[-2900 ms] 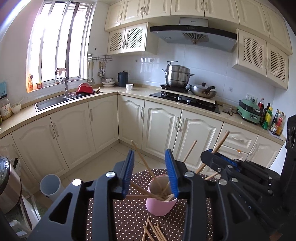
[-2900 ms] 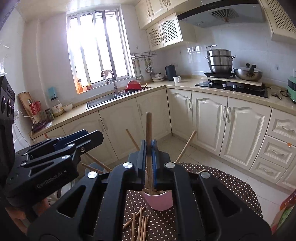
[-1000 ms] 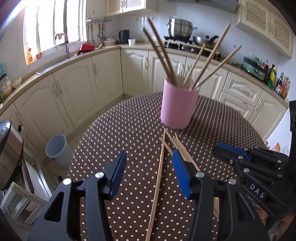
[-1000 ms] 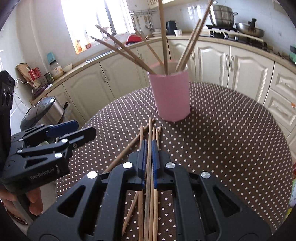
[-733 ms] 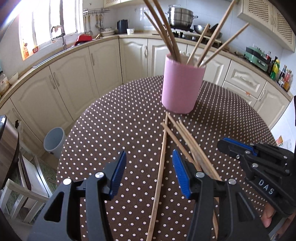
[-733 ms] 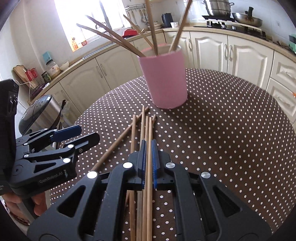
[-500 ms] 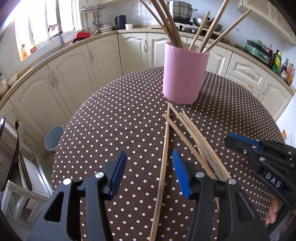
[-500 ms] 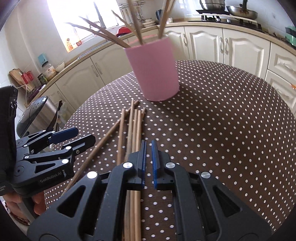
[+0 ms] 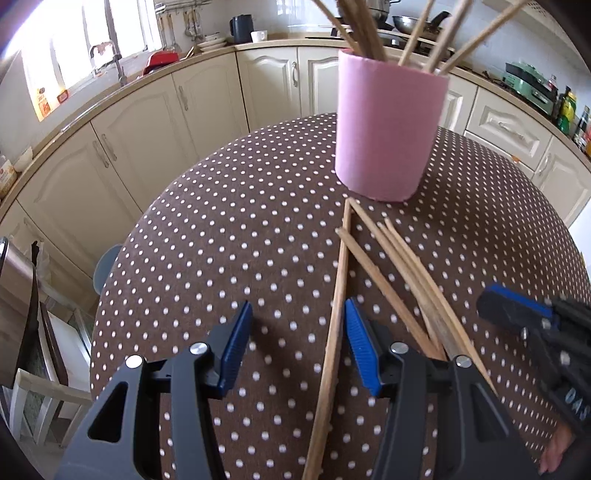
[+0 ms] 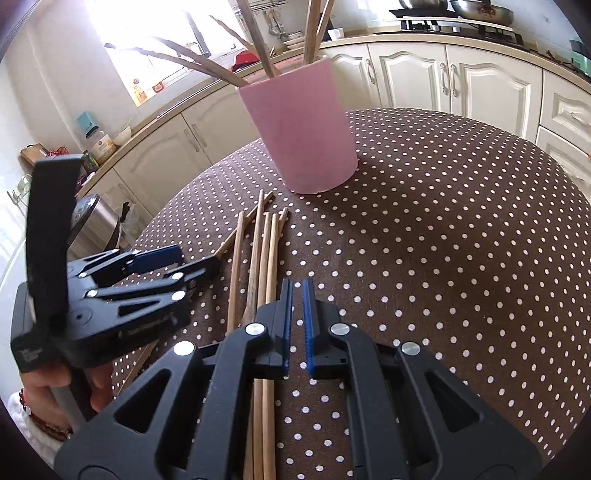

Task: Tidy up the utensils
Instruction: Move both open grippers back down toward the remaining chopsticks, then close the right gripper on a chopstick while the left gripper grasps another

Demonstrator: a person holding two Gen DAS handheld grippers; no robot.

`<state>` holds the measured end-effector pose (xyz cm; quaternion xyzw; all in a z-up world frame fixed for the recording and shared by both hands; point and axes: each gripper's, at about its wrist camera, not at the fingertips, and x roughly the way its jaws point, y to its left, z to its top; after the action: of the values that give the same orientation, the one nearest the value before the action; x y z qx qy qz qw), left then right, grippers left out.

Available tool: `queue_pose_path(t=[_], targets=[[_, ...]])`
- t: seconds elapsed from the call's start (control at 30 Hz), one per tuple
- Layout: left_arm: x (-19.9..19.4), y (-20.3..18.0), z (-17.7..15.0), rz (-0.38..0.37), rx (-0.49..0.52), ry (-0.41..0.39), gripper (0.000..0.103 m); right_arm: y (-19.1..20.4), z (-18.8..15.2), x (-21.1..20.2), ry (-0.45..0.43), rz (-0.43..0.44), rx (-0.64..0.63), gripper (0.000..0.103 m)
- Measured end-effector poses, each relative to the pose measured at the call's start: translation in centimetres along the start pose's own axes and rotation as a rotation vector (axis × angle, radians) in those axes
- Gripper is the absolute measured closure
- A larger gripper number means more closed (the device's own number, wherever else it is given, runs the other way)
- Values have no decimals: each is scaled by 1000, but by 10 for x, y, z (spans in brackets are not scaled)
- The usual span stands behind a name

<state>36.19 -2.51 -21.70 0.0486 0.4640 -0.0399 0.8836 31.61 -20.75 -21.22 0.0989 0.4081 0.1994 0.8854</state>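
Note:
A pink cup (image 9: 389, 129) with several wooden chopsticks standing in it sits on the brown polka-dot table (image 9: 240, 229); it also shows in the right wrist view (image 10: 301, 133). Several loose chopsticks (image 9: 388, 280) lie flat in front of the cup. My left gripper (image 9: 297, 339) is open, low over the table, with one long chopstick (image 9: 334, 332) lying between its fingers. My right gripper (image 10: 294, 325) is nearly closed with a narrow gap and holds nothing; the loose chopsticks (image 10: 264, 266) lie just left of its fingertips. The left gripper (image 10: 177, 262) also shows in the right wrist view.
Cream kitchen cabinets (image 9: 147, 122) and a counter with a sink run behind the table. A stove with pots (image 10: 461, 14) is at the back. A grey bin (image 9: 105, 262) stands on the floor left of the table. The table's round edge drops off at left and right.
Both grippers came down from the cup to the loose chopsticks. The right gripper slid right, off the chopsticks it was over, and its jaws parted slightly. The left gripper moved closer over one chopstick.

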Motion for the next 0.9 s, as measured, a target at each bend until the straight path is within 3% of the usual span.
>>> queue_pose_path(t=[0.13, 0.43, 0.67, 0.9], targets=[[5, 11, 8, -1, -55, 5, 51, 5, 7, 7, 10, 0, -16, 96], [-6, 28, -8, 34, -65, 32, 55, 17, 18, 27, 64, -7, -58, 96], [-16, 35, -18, 26, -82, 16, 55, 26, 21, 24, 45, -19, -68, 96], [-9, 31, 3, 40, -63, 17, 55, 35, 22, 34, 86, -52, -120, 96]])
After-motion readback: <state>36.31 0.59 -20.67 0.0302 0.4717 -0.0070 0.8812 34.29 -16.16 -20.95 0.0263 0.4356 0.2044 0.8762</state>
